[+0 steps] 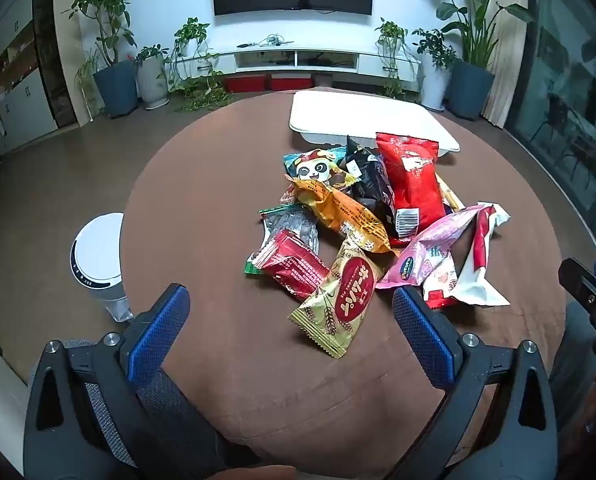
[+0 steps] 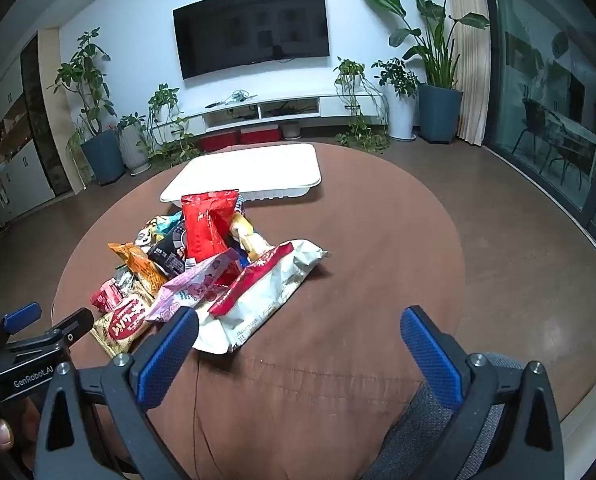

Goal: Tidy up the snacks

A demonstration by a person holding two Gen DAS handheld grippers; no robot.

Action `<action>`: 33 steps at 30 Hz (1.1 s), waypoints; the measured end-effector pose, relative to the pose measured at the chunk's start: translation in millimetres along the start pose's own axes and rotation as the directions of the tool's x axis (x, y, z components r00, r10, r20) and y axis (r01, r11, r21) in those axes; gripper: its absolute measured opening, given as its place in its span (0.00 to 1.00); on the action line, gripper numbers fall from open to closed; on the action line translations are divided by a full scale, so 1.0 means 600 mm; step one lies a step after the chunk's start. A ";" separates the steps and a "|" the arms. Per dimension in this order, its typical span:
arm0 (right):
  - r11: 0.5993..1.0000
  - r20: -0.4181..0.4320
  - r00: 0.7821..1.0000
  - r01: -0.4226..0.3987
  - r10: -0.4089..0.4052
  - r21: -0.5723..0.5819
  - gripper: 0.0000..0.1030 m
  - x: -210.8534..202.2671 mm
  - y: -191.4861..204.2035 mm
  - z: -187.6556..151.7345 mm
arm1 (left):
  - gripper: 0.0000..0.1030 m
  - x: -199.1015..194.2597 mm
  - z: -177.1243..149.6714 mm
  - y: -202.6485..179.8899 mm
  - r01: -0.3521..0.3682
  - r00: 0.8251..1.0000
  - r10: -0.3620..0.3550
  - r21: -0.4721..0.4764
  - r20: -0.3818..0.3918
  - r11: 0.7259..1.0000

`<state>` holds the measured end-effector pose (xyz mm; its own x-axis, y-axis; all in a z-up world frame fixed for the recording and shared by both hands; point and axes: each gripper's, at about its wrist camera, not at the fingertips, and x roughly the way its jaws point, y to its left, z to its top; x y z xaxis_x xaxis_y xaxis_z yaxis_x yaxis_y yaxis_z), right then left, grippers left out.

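Note:
A heap of snack packets (image 1: 362, 216) lies in the middle of a round brown table (image 1: 202, 184); in the right wrist view the heap (image 2: 202, 268) sits left of centre. On top stands a tall red bag (image 1: 412, 184) (image 2: 208, 226). A gold packet with a red oval (image 1: 340, 300) lies nearest my left gripper (image 1: 292, 308), which hovers open and empty just short of it. A white and red packet (image 2: 258, 296) is closest to my right gripper (image 2: 298, 328), also open and empty. Behind the heap rests a white tray (image 1: 362, 116) (image 2: 250, 168).
A white cylindrical appliance (image 1: 98, 256) stands on the floor left of the table. The right gripper's body (image 1: 590, 292) shows at the right edge of the left view, the left gripper's (image 2: 22, 344) at the left edge of the right view. Potted plants and a TV cabinet line the far wall.

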<state>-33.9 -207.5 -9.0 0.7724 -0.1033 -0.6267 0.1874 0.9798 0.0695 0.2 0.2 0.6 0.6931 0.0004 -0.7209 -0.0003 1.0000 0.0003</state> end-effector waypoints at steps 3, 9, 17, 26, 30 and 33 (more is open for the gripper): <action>1.000 -0.004 1.000 -0.001 0.001 -0.002 1.00 -0.003 0.000 0.002 | 1.00 -0.003 -0.001 0.002 -0.001 1.000 0.001 -0.005 0.008 1.000; 1.000 -0.014 1.000 -0.004 0.004 0.003 1.00 0.012 0.004 -0.016 | 1.00 0.005 -0.005 0.007 -0.004 1.000 0.004 -0.003 0.005 1.000; 1.000 -0.031 0.999 -0.011 0.012 0.006 1.00 0.010 0.002 -0.004 | 1.00 0.014 -0.008 -0.001 -0.010 1.000 0.011 0.001 -0.002 1.000; 1.000 -0.037 0.999 -0.010 0.010 0.004 1.00 0.014 0.003 -0.007 | 1.00 0.017 -0.009 0.003 -0.014 1.000 0.014 0.002 -0.005 1.000; 1.000 -0.040 0.999 -0.011 0.011 0.001 1.00 0.015 0.005 -0.008 | 1.00 0.017 -0.009 0.004 -0.013 1.000 0.013 0.002 -0.007 1.000; 1.000 -0.041 0.999 -0.011 0.011 0.001 1.00 0.016 0.006 -0.009 | 1.00 0.018 -0.009 0.005 -0.014 1.000 0.014 0.002 -0.008 1.000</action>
<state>-29.3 -204.2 -18.9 0.7487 -0.0848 -0.6574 0.1791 0.9808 0.0774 3.5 3.0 -10.8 0.6874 0.0145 -0.7262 -0.0085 0.9999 0.0119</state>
